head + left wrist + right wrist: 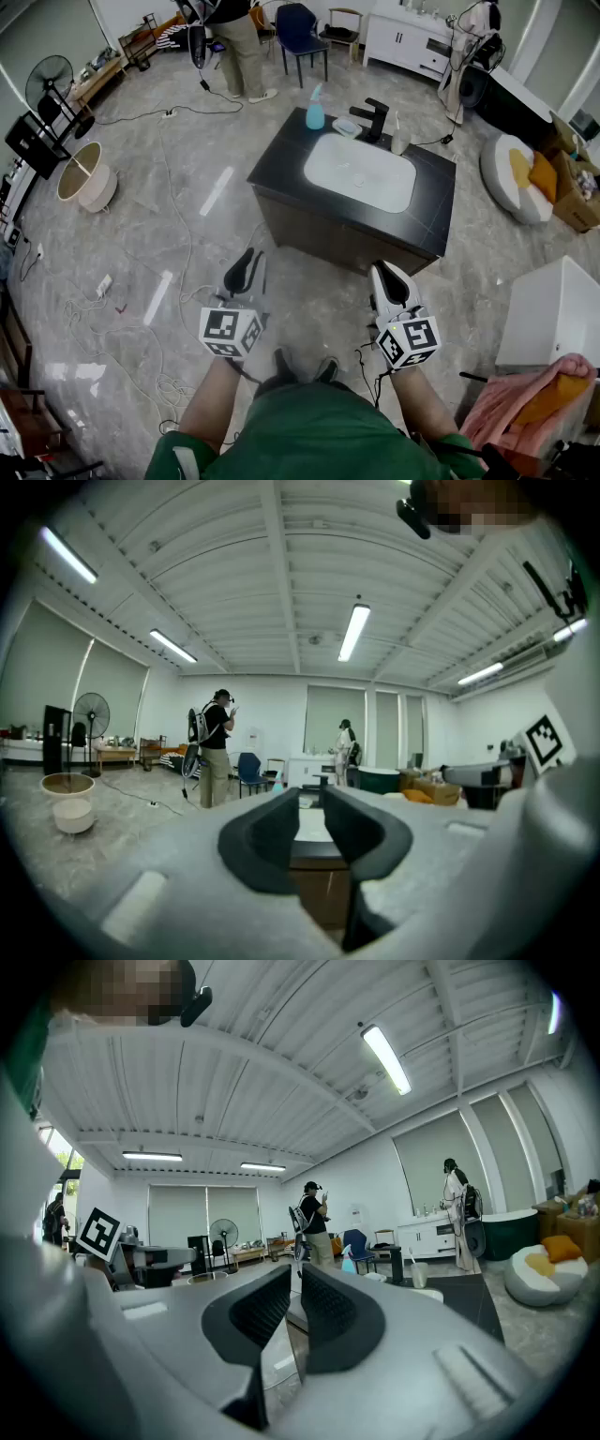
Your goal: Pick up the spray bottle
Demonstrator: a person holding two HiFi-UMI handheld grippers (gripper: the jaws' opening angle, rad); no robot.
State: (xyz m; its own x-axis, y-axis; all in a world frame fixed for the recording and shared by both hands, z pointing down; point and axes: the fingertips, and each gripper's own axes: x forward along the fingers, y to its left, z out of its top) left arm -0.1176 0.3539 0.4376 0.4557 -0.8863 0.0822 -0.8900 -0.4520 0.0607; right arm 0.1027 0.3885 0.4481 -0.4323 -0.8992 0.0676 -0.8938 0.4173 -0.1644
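1 blue spray bottle (315,108), upright on the dark table (281,169) at its 11 o'clock corner, near the white sink (361,173). 2 grippers, left gripper (246,267) and right gripper (390,277), held level at 6 o'clock off the table's near edge, well apart from the bottle. Jaws of each drawn nearly together, a narrow slit only, nothing between them.

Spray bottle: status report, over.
Left gripper and right gripper shut, empty, short of the counter. Spray bottle upright at counter's far left corner, beside the sink, untouched. Only floor between grippers and counter.
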